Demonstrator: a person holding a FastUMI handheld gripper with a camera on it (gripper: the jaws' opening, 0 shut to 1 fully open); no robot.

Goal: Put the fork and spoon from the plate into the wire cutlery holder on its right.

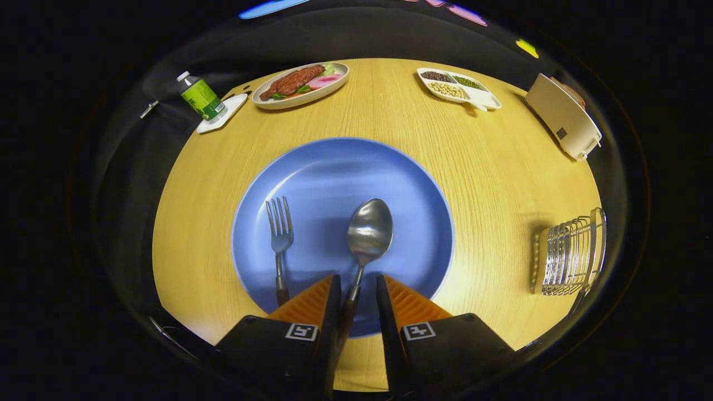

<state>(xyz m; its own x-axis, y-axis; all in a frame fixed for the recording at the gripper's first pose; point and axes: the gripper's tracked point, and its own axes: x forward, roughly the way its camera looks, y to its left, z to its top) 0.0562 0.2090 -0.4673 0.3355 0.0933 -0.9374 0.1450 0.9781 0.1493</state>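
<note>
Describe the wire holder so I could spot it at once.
Start at the big blue plate on the wooden table, then look to its right. The wire cutlery holder stands there alone near the table's edge, the only shiny metal-wire piece, away from the gripper, whose jaws flank the spoon.

Gripper (pixel 357 284) low, pointing forward; fingers (pixel 312 303) parted by narrow gap, straddling spoon handle (pixel 350 303), contact unclear.

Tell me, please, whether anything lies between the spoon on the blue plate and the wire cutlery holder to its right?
Nothing visible does. The spoon lies on the plate with its handle between the gripper fingers, which have not closed on it. Only bare table separates the plate from the wire cutlery holder; the fork lies on the other side.
</note>
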